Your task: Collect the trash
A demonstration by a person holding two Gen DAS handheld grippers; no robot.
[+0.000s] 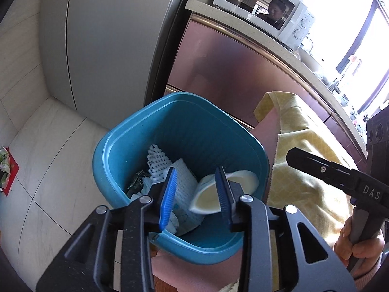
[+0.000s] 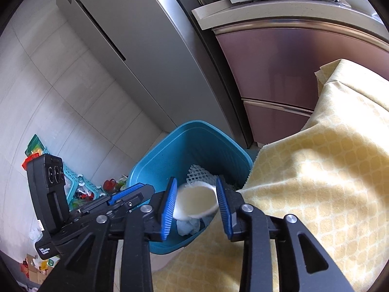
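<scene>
Home kitchen, as shown by a tall steel fridge [image 1: 104, 48]; right of fridge, a white microwave [image 1: 265, 9] is set on a countertop [image 1: 279, 51] w/ pink cabinets [image 1: 218, 68] beneath.

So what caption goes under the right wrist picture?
Open right gripper above the blue bin, a white cup between its fingers.

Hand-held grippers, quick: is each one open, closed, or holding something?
Left hand-held gripper: open, empty, over the blue bin.
Right hand-held gripper: open around a white paper cup; grip cannot be told.
</scene>
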